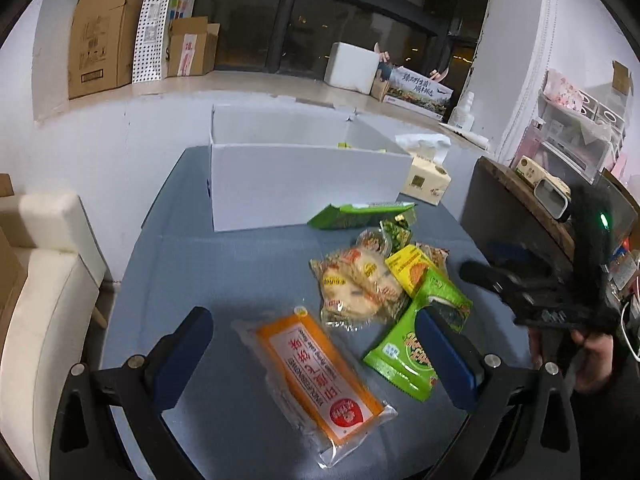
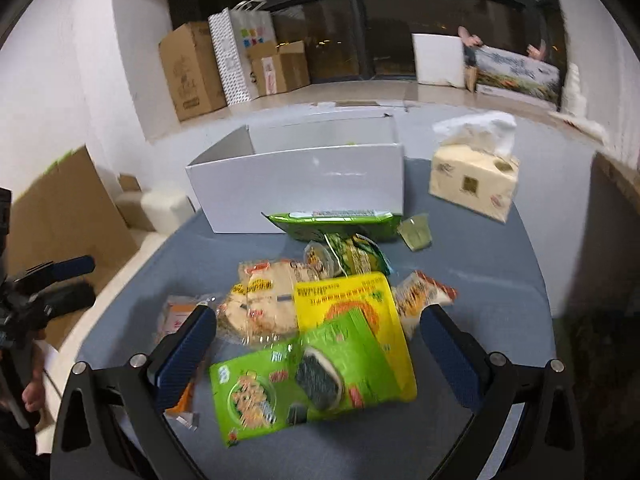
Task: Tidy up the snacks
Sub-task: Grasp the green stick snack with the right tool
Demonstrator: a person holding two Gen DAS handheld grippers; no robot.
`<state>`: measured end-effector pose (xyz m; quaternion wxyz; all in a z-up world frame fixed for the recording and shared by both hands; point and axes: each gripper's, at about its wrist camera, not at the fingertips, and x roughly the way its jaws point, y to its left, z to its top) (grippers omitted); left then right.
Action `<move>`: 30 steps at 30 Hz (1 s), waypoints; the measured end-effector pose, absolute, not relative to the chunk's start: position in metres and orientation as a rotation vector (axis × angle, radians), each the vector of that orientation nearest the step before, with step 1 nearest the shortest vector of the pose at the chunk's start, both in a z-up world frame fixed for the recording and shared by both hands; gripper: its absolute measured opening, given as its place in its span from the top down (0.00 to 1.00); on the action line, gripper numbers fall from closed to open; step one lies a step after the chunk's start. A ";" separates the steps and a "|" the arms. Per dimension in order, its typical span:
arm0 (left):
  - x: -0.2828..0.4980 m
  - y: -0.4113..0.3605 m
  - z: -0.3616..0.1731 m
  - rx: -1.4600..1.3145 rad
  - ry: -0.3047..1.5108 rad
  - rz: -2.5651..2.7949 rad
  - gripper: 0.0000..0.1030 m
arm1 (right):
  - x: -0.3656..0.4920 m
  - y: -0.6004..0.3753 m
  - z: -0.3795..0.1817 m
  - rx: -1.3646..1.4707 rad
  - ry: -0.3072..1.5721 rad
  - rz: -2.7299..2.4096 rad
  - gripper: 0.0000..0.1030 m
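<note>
Snack packets lie in a heap on the blue-grey table (image 1: 224, 264). My left gripper (image 1: 314, 330) is open above an orange packet (image 1: 316, 380) that lies between its fingers. My right gripper (image 2: 318, 328) is open over a green seaweed-snack packet (image 2: 300, 384) lying on a yellow packet (image 2: 352, 304). A clear bag of rice crackers (image 2: 264, 304) also shows in the left wrist view (image 1: 356, 284). A long green packet (image 2: 332, 222) lies against the open white box (image 2: 300, 184), which also shows in the left wrist view (image 1: 304, 184). The right gripper also appears in the left wrist view (image 1: 480, 276).
A tissue box (image 2: 472, 180) stands right of the white box. A small green cup (image 2: 416, 232) sits near the long packet. A cream sofa (image 1: 40, 300) is left of the table. Cardboard boxes (image 1: 104, 36) stand on the window ledge.
</note>
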<state>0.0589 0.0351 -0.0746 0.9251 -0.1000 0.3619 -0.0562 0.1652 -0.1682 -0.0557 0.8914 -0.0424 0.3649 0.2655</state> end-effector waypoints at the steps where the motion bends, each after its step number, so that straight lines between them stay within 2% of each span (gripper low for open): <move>1: 0.059 0.035 -0.076 -0.206 0.747 -0.112 0.00 | 0.171 -0.161 -0.056 -0.124 0.758 0.562 0.00; 6: 0.057 0.031 -0.085 -0.202 0.771 -0.104 0.00 | 0.205 -0.112 -0.059 -0.390 0.726 0.578 0.00; 11: 0.059 0.034 -0.095 -0.216 0.796 -0.097 0.00 | 0.240 -0.075 -0.069 -0.534 0.756 0.602 0.00; 22: 0.064 0.036 -0.107 -0.235 0.824 -0.087 0.00 | 0.275 -0.046 -0.104 -0.675 0.876 0.627 0.00; 24: 0.066 0.036 -0.109 -0.238 0.831 -0.086 0.00 | 0.276 -0.043 -0.110 -0.683 0.889 0.627 0.08; 26: 0.067 0.037 -0.110 -0.239 0.835 -0.083 0.00 | 0.278 -0.040 -0.116 -0.711 0.907 0.594 0.57; 27: 0.068 0.037 -0.111 -0.238 0.839 -0.082 0.00 | 0.277 -0.039 -0.116 -0.733 0.890 0.588 0.57; 30: 0.069 0.037 -0.112 -0.220 0.849 -0.074 0.00 | 0.266 -0.039 -0.111 -0.778 0.841 0.595 0.67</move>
